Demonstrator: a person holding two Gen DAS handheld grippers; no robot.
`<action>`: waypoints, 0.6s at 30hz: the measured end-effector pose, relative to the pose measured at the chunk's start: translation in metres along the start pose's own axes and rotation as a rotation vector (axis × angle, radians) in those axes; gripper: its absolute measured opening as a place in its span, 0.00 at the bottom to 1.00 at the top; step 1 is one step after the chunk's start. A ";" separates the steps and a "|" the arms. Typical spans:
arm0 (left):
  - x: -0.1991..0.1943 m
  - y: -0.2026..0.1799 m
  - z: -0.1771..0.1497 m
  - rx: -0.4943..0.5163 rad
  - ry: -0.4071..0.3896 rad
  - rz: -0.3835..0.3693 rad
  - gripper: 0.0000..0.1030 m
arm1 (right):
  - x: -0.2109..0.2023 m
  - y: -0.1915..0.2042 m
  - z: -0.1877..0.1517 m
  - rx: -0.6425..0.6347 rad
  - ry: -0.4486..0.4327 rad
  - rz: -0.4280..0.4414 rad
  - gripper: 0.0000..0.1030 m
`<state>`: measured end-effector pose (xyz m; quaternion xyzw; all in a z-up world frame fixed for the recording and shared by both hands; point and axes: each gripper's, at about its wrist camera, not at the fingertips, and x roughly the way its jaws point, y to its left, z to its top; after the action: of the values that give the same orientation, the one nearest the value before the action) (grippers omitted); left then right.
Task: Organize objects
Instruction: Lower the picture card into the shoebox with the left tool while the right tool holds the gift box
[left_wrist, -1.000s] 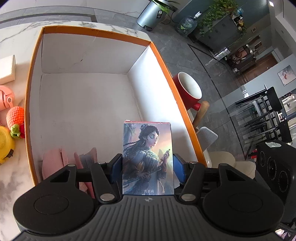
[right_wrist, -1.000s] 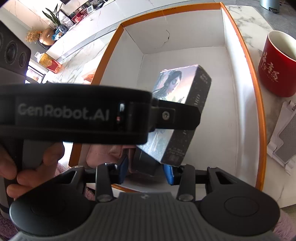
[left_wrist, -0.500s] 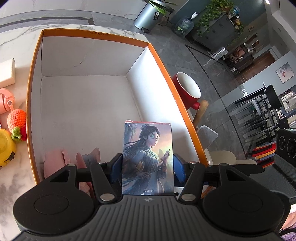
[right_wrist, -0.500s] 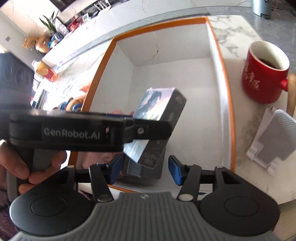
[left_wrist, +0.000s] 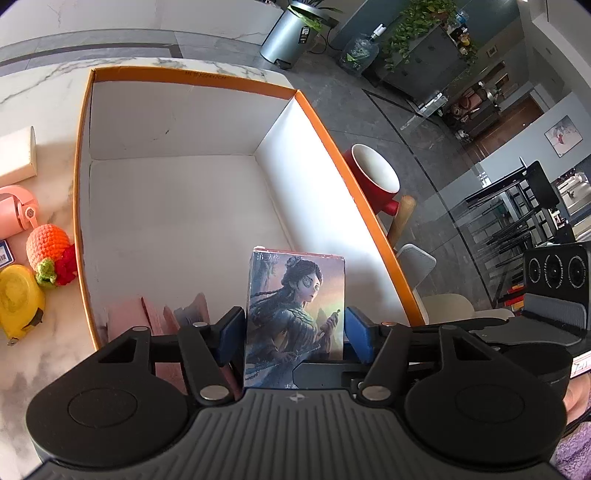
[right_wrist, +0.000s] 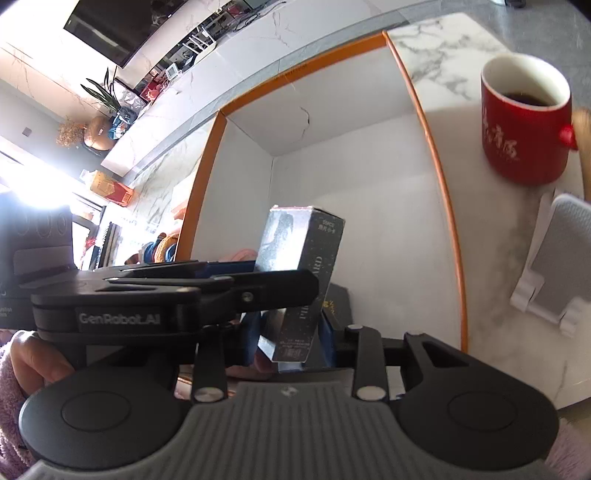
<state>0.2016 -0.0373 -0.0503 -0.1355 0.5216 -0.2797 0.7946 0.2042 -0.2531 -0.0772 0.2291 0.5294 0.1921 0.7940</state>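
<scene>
A card box (left_wrist: 295, 310) printed with a painted woman stands upright between the blue pads of my left gripper (left_wrist: 295, 328), over the near end of the orange-rimmed white box (left_wrist: 184, 76). The pads still touch its two narrow edges while the jaws are opening. In the right wrist view the same card box (right_wrist: 303, 266) shows its dark side. My right gripper (right_wrist: 290, 332) is closing on its lower end, with its pads against the front and back faces. One of the left gripper's fingers (right_wrist: 273, 286) crosses in front of the card box.
Pink items (left_wrist: 125, 317) and a black packet (right_wrist: 338, 299) lie at the white box's near end. A red mug (right_wrist: 524, 129) and a grey phone stand (right_wrist: 554, 258) sit right of it. A crocheted orange fruit (left_wrist: 48, 243), a yellow tape measure (left_wrist: 18, 295) and a white block (left_wrist: 16, 155) lie left.
The right gripper has shifted and rolled, and its jaws went from standing wide below the card box to closing on its lower end. The left gripper has barely moved with the box.
</scene>
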 end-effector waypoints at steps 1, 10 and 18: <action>-0.003 0.001 0.000 0.006 -0.009 0.000 0.70 | 0.001 -0.001 0.000 0.003 -0.001 0.005 0.34; -0.038 -0.015 -0.016 0.238 -0.065 0.043 0.74 | -0.002 -0.013 -0.001 0.068 -0.017 0.048 0.32; -0.016 -0.048 -0.031 0.579 0.052 0.129 0.77 | 0.000 -0.014 -0.001 0.082 -0.013 0.060 0.31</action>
<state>0.1544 -0.0645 -0.0271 0.1372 0.4478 -0.3692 0.8027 0.2043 -0.2650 -0.0854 0.2783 0.5246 0.1925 0.7812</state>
